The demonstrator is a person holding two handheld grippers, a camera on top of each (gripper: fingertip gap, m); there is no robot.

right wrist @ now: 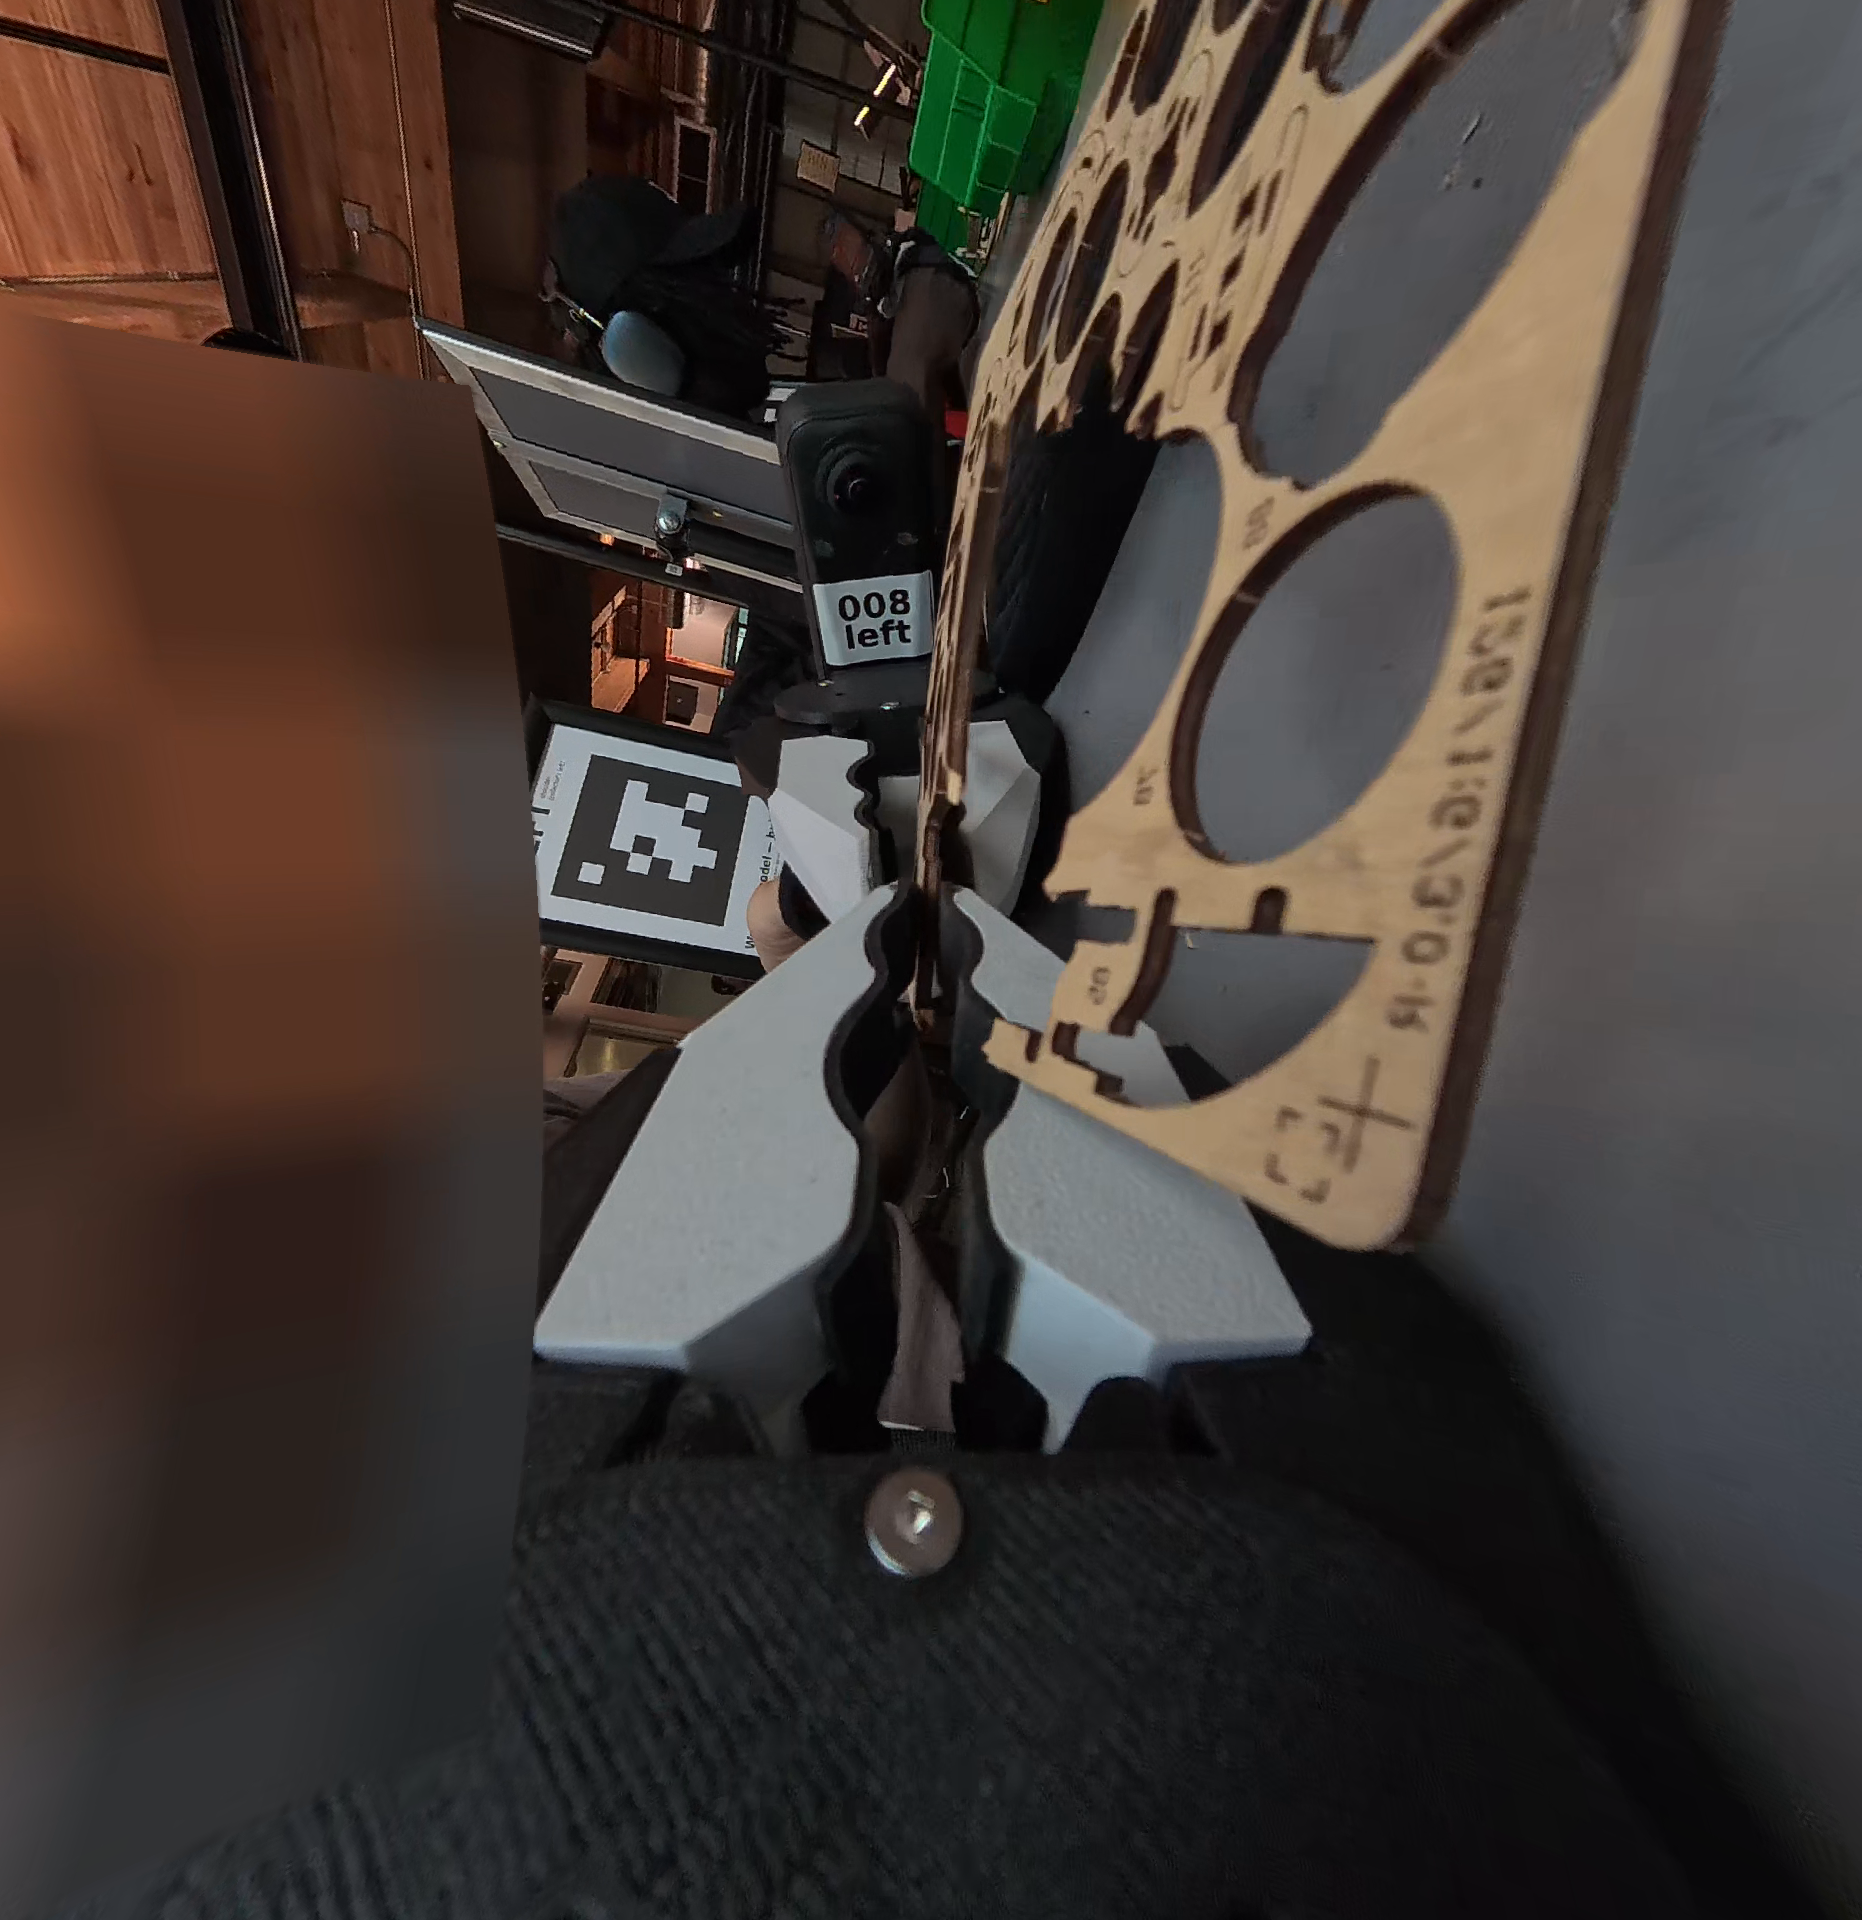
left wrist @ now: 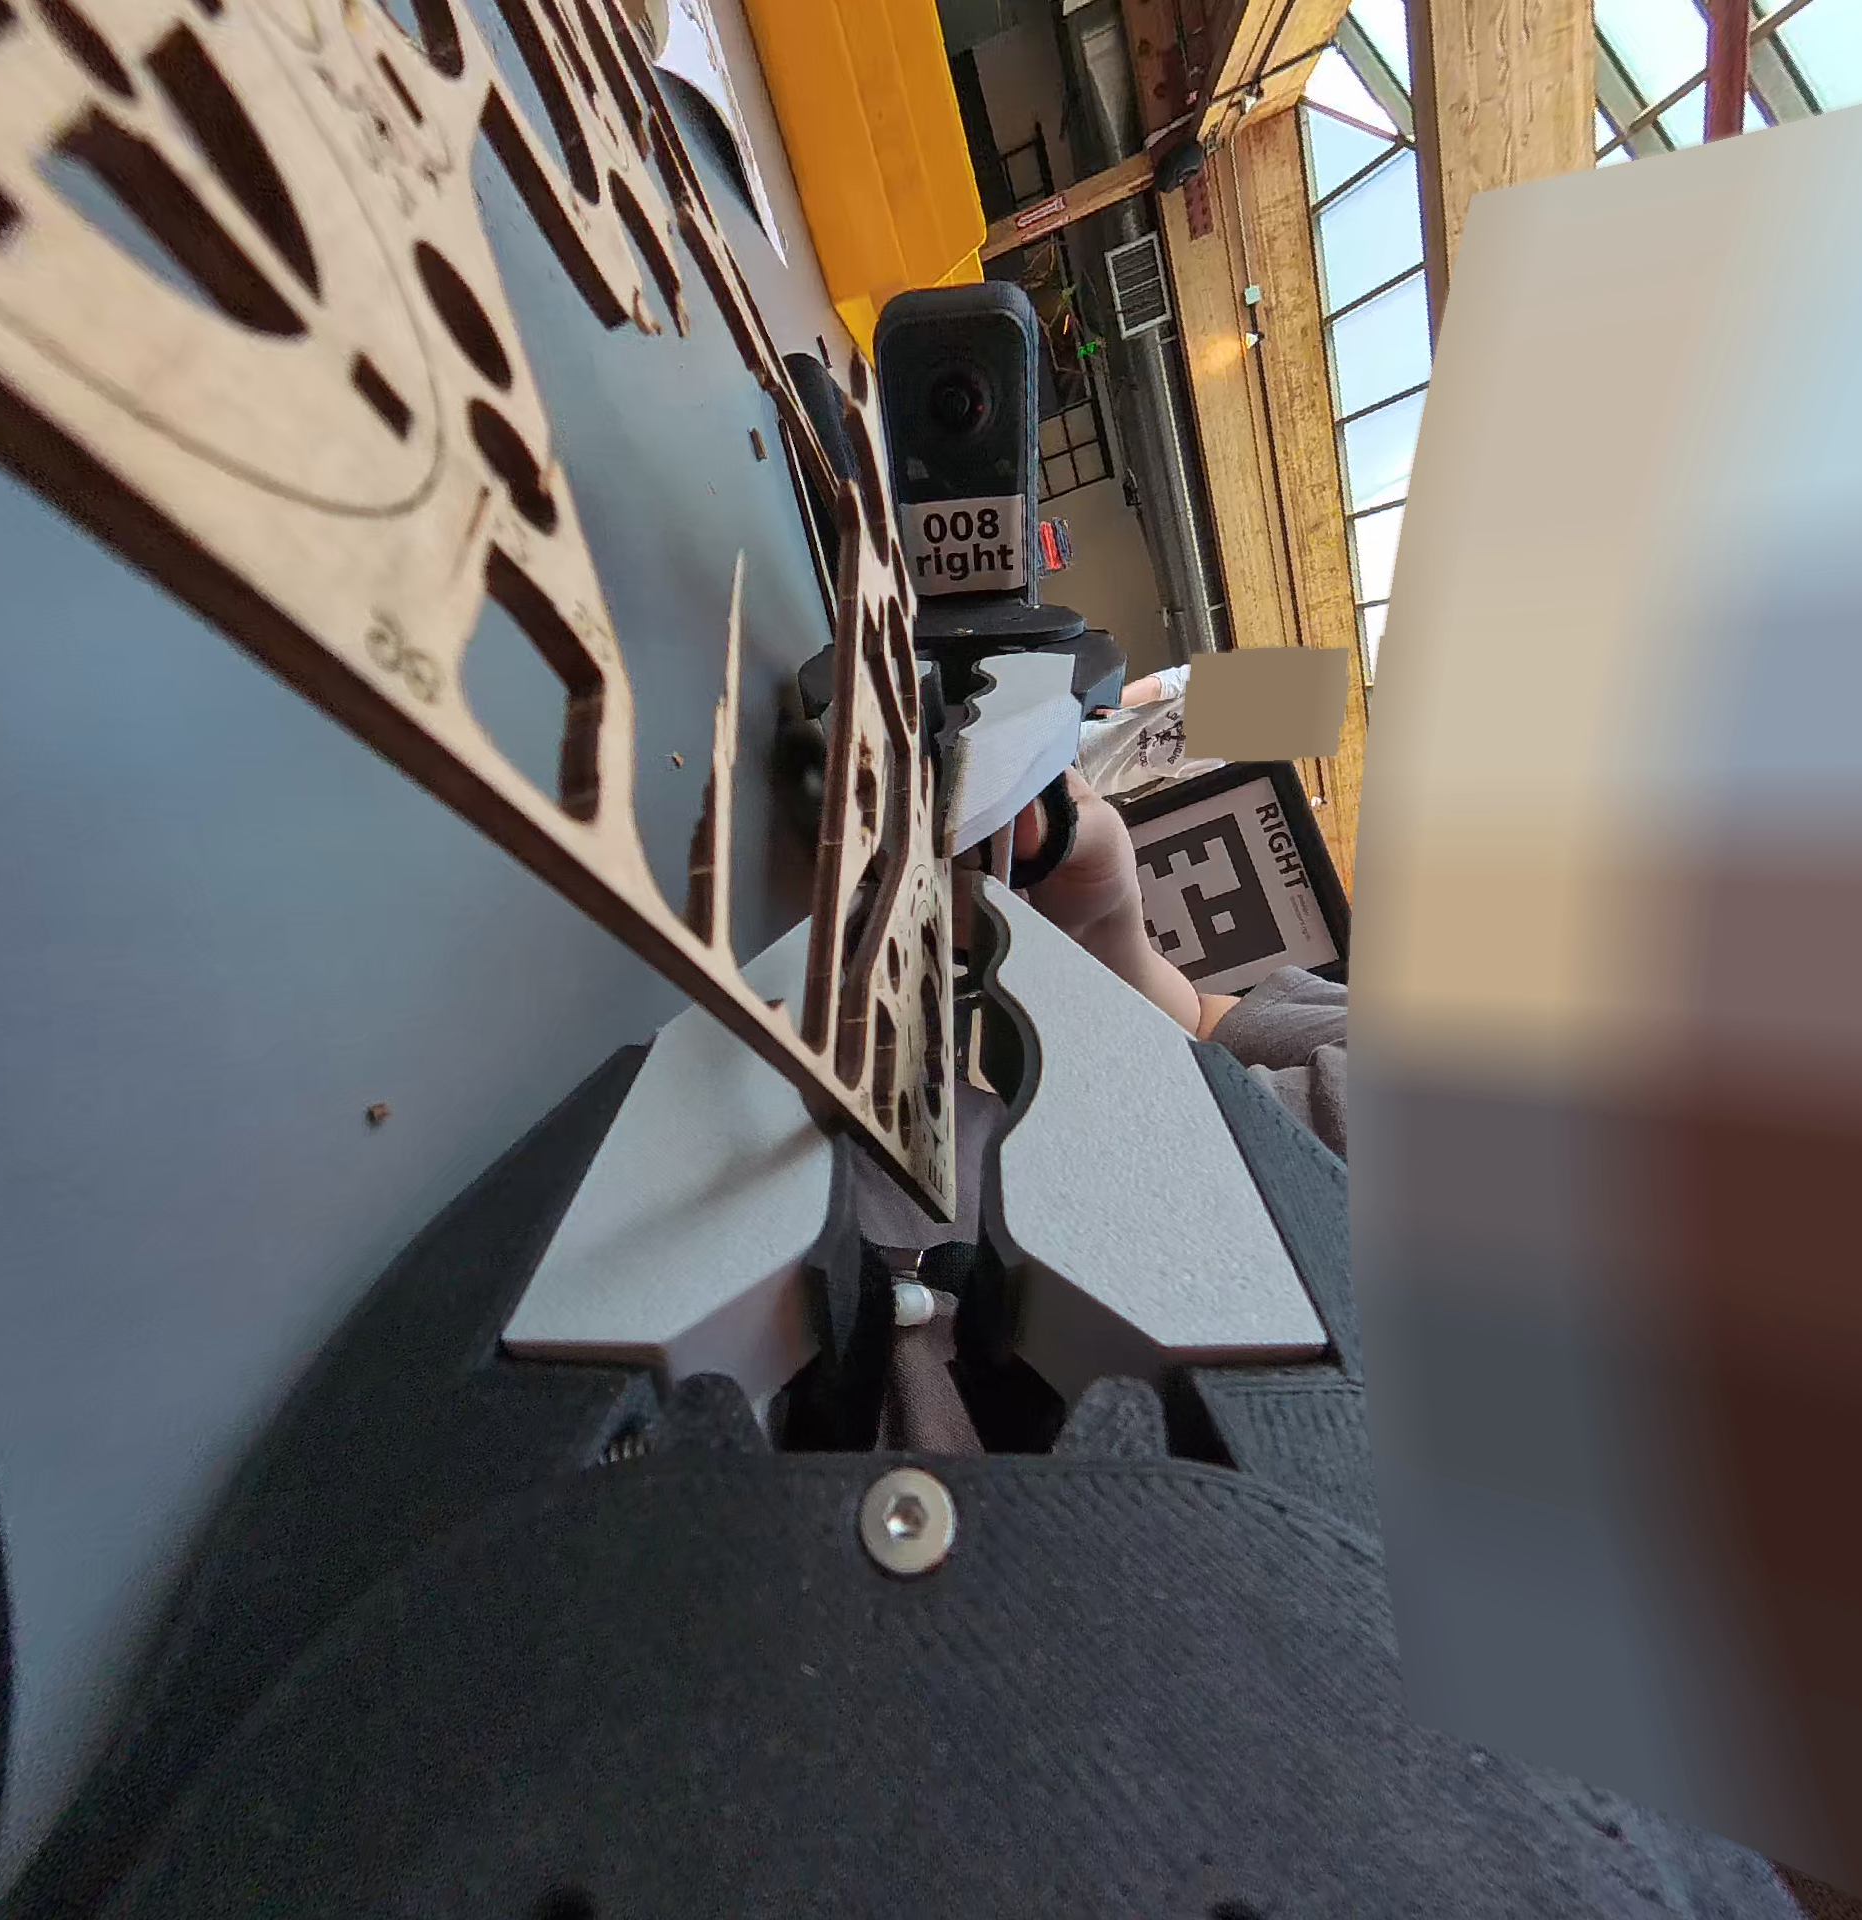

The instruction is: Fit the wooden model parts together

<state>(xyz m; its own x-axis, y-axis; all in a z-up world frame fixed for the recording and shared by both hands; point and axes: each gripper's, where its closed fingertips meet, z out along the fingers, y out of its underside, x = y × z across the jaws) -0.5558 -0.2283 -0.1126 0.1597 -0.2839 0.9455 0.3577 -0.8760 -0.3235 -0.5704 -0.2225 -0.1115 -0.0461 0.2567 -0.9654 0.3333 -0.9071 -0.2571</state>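
Observation:
Both views are turned on their side. A thin laser-cut wooden sheet (left wrist: 911, 997) stands edge-on between the two grippers; it also shows in the right wrist view (right wrist: 942, 727). My left gripper (left wrist: 906, 1039) is shut on one end of it. My right gripper (right wrist: 922, 935) is shut on the other end, facing the left one. A larger cut-out wooden sheet (left wrist: 262, 364) lies flat against the grey table and overlaps my table-side finger. A flat sheet with round holes (right wrist: 1426, 935) overlaps the right gripper's table-side finger. I cannot tell whether these are one sheet.
The grey table (left wrist: 179, 935) fills the left of the left wrist view and the right of the other (right wrist: 1758, 727). A yellow bin (left wrist: 875, 156) and green bins (right wrist: 979, 114) stand at its far ends. Small wood chips (left wrist: 376, 1114) lie on it. Framed marker boards (left wrist: 1228, 894) (right wrist: 646, 831) stand off the table. The grippers are tip to tip, or close to it.

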